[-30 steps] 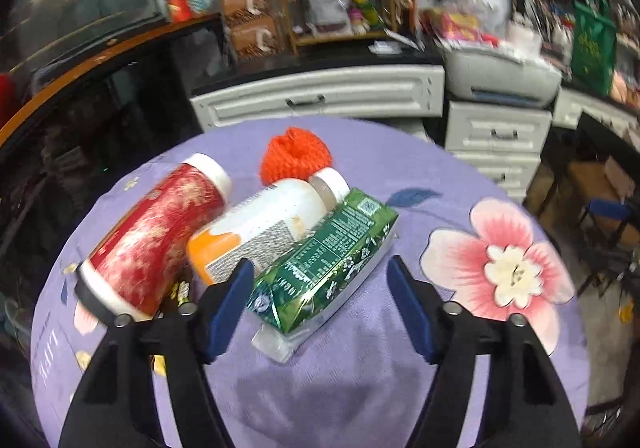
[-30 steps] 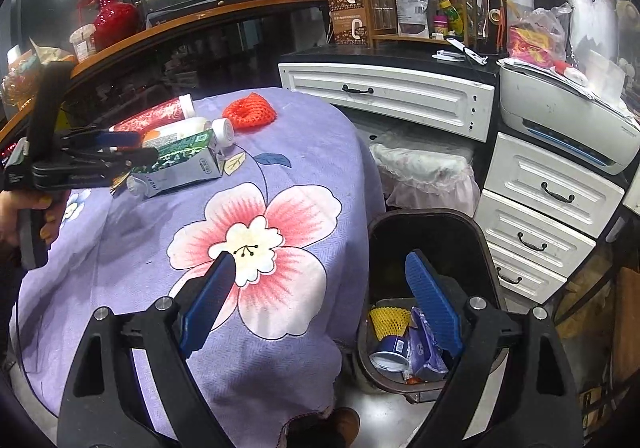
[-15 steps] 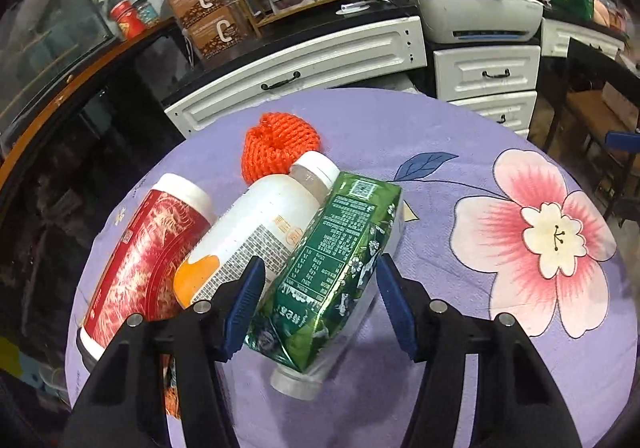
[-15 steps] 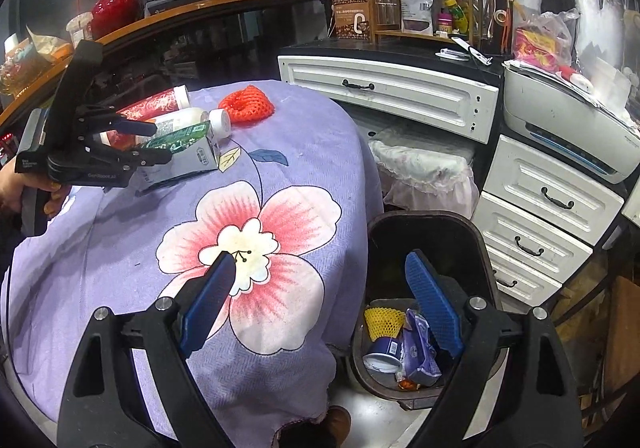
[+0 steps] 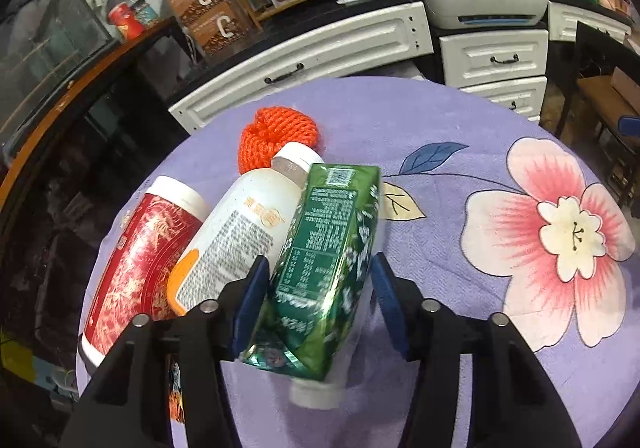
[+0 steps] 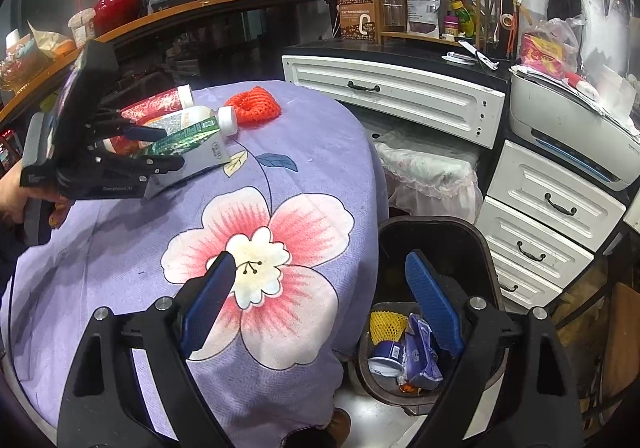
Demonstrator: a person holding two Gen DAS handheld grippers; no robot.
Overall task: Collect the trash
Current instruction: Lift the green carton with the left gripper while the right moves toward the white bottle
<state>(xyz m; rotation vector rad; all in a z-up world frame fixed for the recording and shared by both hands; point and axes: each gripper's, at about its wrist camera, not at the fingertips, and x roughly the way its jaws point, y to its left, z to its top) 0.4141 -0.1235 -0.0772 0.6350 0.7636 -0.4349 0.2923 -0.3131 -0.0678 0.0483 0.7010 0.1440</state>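
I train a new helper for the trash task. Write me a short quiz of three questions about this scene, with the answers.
1. True or false: the right tongs hold a bottle.
2. Which item lies between the fingers of the left tongs? A) red can B) green carton C) orange net
3. What colour is the net that already lies in the bin?

Key: 1 false; 2 B; 3 yellow.
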